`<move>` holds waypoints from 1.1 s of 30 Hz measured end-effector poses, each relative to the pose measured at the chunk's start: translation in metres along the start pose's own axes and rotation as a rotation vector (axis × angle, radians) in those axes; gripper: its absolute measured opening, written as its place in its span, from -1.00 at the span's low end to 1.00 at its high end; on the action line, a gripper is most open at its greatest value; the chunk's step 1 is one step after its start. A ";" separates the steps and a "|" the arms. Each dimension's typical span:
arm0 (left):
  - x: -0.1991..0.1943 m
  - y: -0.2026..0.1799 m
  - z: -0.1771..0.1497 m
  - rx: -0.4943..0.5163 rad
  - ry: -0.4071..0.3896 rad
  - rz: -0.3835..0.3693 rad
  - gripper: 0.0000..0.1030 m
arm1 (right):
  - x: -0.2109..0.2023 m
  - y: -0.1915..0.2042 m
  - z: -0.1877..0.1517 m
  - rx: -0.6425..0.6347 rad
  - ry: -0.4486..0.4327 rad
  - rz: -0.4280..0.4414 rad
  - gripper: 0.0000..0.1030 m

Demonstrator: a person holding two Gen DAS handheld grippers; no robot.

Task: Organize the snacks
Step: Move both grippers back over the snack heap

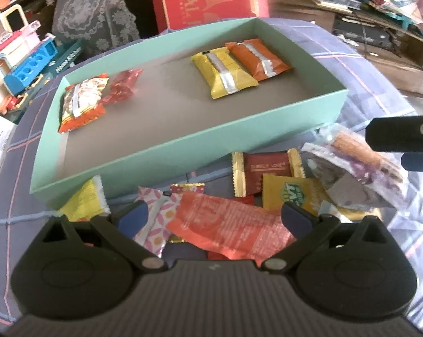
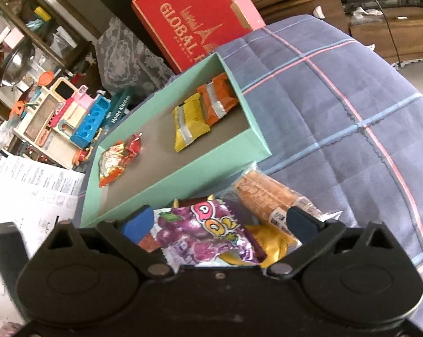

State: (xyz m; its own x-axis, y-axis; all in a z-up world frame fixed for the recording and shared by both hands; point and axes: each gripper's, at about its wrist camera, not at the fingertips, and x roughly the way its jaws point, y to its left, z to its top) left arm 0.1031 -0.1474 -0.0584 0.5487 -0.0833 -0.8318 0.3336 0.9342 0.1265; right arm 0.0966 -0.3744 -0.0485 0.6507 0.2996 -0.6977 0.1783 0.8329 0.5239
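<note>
Mint box (image 1: 183, 151) upper centre of frame, four snack packets inside. Loose snack pile (image 1: 239, 219) below box on checked cloth. Left claw (image 1: 214, 213) spread over pile. Right claw (image 2: 220, 221) spread above purple packet (image 2: 208, 233), pinching nothing.

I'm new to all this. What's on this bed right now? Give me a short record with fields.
surface: checked blanket
container: green box, open top
in box, far end: yellow packet beside orange packet
in box, near end: printed packet beside red candy
outside box: loose snack pile at its near wall
left gripper: jaws open over red-orange packet
right gripper: jaws open over purple packet
behind: red carton
</note>
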 end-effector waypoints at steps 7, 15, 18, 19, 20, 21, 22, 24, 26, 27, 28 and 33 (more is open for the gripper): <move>-0.005 0.000 -0.016 0.099 -0.044 0.014 1.00 | 0.010 0.015 -0.009 -0.069 0.026 0.024 0.32; -0.014 0.031 -0.042 0.072 -0.041 0.021 1.00 | 0.025 0.027 -0.029 -0.073 0.082 0.041 0.32; -0.014 0.046 -0.054 0.029 -0.015 -0.008 1.00 | 0.026 0.033 -0.039 -0.084 0.102 0.042 0.32; -0.014 0.051 -0.059 0.011 -0.004 -0.019 1.00 | 0.027 0.035 -0.044 -0.085 0.113 0.043 0.32; -0.014 0.054 -0.063 -0.004 0.001 -0.026 1.00 | 0.028 0.035 -0.048 -0.085 0.123 0.045 0.32; -0.015 0.058 -0.067 -0.019 0.000 -0.037 1.00 | 0.030 0.037 -0.052 -0.086 0.138 0.043 0.32; -0.016 0.061 -0.071 -0.031 -0.002 -0.046 1.00 | 0.031 0.039 -0.055 -0.088 0.142 0.042 0.32; -0.018 0.065 -0.077 -0.038 0.004 -0.062 1.00 | 0.031 0.042 -0.059 -0.102 0.149 0.036 0.33; -0.020 0.067 -0.083 -0.024 0.013 -0.080 1.00 | 0.030 0.045 -0.062 -0.114 0.148 0.024 0.33; -0.021 0.066 -0.085 -0.012 0.019 -0.084 1.00 | 0.029 0.046 -0.062 -0.120 0.147 0.018 0.35; -0.022 0.066 -0.087 0.000 0.024 -0.088 1.00 | 0.028 0.047 -0.062 -0.122 0.142 0.010 0.35; -0.033 0.065 -0.091 0.015 -0.010 -0.140 1.00 | 0.026 0.040 -0.059 -0.087 0.125 -0.009 0.51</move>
State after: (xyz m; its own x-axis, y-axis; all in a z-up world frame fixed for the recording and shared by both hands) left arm 0.0370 -0.0527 -0.0720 0.5032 -0.2163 -0.8367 0.4192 0.9077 0.0175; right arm 0.0772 -0.3062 -0.0744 0.5516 0.3433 -0.7602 0.1157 0.8711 0.4773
